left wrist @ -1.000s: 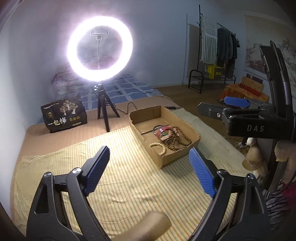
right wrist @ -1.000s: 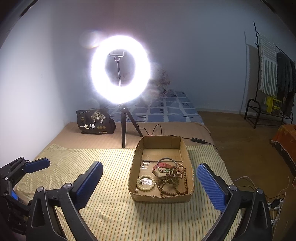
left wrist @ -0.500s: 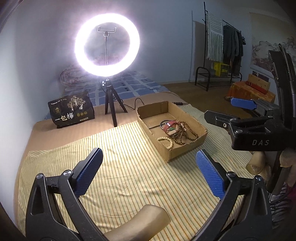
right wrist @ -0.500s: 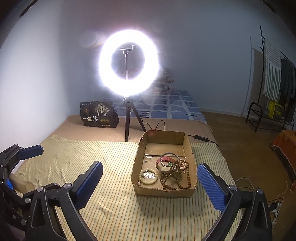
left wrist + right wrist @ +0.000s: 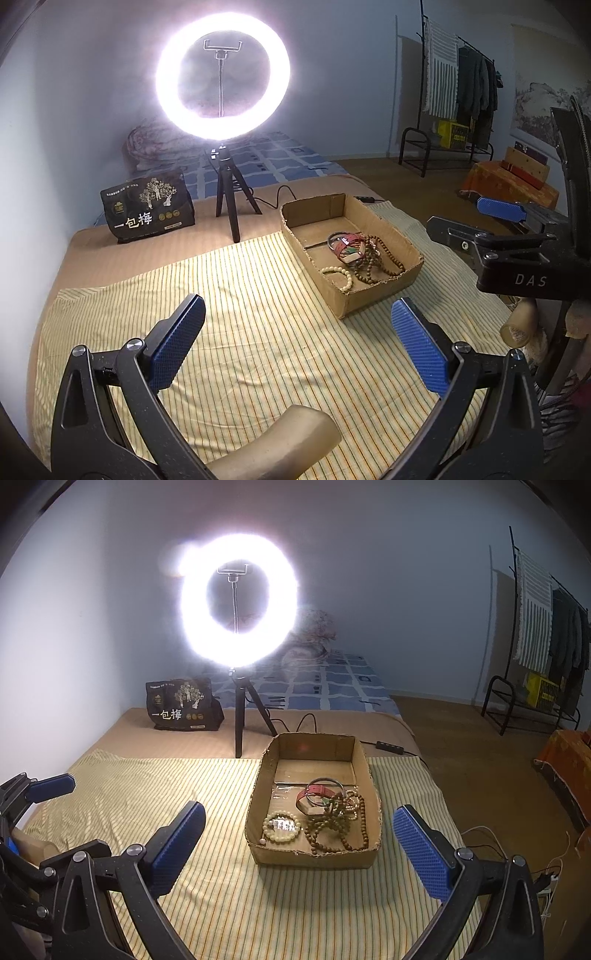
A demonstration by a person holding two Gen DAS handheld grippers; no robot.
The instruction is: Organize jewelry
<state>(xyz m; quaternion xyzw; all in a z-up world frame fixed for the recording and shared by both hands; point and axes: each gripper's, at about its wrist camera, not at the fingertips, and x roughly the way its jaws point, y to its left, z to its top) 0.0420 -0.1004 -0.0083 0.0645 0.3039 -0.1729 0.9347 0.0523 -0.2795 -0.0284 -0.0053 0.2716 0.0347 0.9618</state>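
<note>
I have both claws spread wide and empty. My left claw (image 5: 295,339) hangs over the yellow striped cloth (image 5: 229,295) on the bed, well short of the shallow brown cardboard box (image 5: 384,291), so nothing gets knocked while I look. My right claw (image 5: 299,845) faces that box (image 5: 314,860) almost head-on from just in front of its near wall, which gives me the clearest line into it.

All the jewelry I can see lies inside the box, bunched toward the near end: a cream bead bracelet (image 5: 281,826), a long strand of dark brown wooden beads (image 5: 338,830) heaped in loops, a red strap band (image 5: 318,794) and a thin metal bangle (image 5: 327,783) overlapping behind them. The far half of the box floor is bare. The pieces touch and cross one another, so I judge the strand would drag its neighbours if lifted carelessly.

This fits either a pile waiting to be sorted or pieces already gathered here; I cannot tell which.

The bright white ring light on a black tripod (image 5: 238,602) stands behind the box, presumably to light it.
</note>
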